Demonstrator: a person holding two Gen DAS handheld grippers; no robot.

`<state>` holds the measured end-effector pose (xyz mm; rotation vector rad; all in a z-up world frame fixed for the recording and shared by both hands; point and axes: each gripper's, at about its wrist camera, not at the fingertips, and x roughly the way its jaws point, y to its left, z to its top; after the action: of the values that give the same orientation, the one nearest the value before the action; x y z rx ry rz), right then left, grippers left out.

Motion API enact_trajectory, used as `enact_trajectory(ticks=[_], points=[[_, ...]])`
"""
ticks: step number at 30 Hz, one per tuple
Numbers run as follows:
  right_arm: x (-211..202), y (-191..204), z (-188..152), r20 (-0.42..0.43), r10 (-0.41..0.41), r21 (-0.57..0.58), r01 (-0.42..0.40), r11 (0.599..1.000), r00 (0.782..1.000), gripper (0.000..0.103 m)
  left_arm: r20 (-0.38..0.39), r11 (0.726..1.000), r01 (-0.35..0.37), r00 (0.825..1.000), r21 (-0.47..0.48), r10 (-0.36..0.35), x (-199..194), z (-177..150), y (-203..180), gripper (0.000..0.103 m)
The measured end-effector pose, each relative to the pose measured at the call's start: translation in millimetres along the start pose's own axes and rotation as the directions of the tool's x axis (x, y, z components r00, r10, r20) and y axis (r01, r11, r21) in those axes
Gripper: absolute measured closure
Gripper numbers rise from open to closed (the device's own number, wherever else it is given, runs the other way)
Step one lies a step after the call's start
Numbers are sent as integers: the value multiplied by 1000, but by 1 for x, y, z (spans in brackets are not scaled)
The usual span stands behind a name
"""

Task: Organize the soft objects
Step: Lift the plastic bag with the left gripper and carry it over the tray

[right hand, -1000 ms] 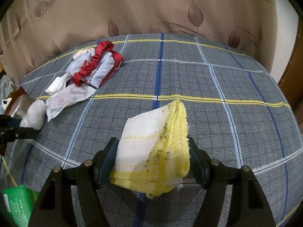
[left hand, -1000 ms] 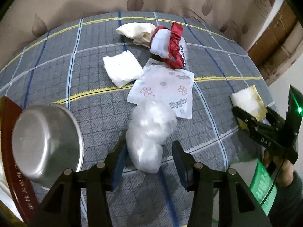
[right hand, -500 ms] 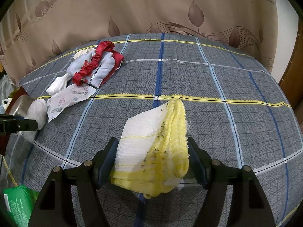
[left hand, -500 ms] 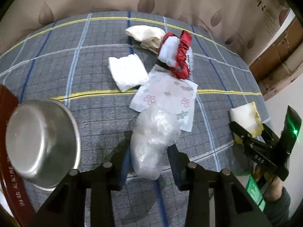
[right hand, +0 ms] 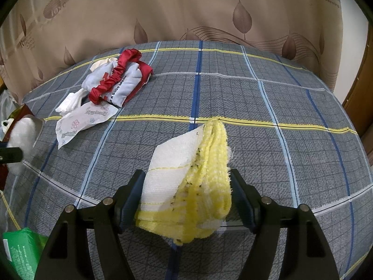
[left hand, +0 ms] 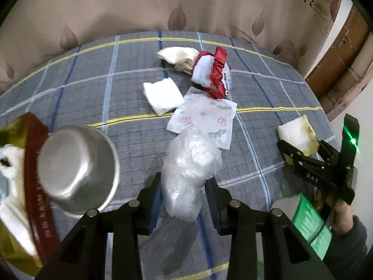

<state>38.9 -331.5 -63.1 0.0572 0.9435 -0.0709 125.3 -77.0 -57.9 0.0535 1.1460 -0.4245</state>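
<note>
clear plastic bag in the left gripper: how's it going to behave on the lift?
Likely floppy: the clear plastic bag bulges crumpled beyond the left gripper, so its far end should sag. Probably light, being thin film. Possibly slippery, since glossy film is pinched between two narrow pads.

One crumpled clear plastic bag (left hand: 190, 168). One flat white tissue packet printed with pink flowers (left hand: 205, 120). One folded white cloth pad (left hand: 162, 95). One cream-coloured crumpled cloth (left hand: 178, 57). One white pouch with a ruffled red satin trim (left hand: 213, 74). One folded white-and-yellow knitted dishcloth (right hand: 186, 186). One upturned round stainless-steel bowl (left hand: 77, 170). One dark red box with gold lettering (left hand: 37, 186), cut off by the frame's edge. One green plastic packet (right hand: 21, 252), only partly in view. Two pairs of black tongs: the left tongs (left hand: 184, 200) and the right tongs (right hand: 186, 198). All of it sits on one bed with a grey checked cover (right hand: 268, 107) with blue and yellow lines.
</note>
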Motion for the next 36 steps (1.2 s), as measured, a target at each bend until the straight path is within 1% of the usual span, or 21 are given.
enact_trajectory(ticks=[3, 12, 20, 22, 26, 30, 36], points=[[1, 0, 0, -1, 0, -1, 0, 1000, 1000, 32, 16, 1000, -6, 1000, -6, 6, -16, -5, 4, 67], [1, 0, 0, -1, -1, -1, 1, 1000, 1000, 32, 65, 998, -54, 996, -15, 55, -65, -23, 22, 67], [1, 0, 0, -1, -2, -1, 2, 1000, 1000, 32, 84, 988, -120, 988, -91, 128, -95, -38, 66, 67], [0, 1, 0, -1, -2, -1, 2, 1000, 1000, 32, 85, 982, -151, 983, -111, 161, -102, -43, 81, 67], [0, 1, 0, -1, -2, -1, 2, 1000, 1000, 32, 81, 968, -186, 976, -170, 202, -113, -51, 112, 67], [0, 1, 0, -1, -2, -1, 2, 1000, 1000, 32, 74, 945, -229, 965, -235, 252, -122, -61, 144, 67], [0, 1, 0, -2, -3, -1, 3, 1000, 1000, 32, 43, 911, -268, 955, -315, 295, -122, -77, 183, 67]])
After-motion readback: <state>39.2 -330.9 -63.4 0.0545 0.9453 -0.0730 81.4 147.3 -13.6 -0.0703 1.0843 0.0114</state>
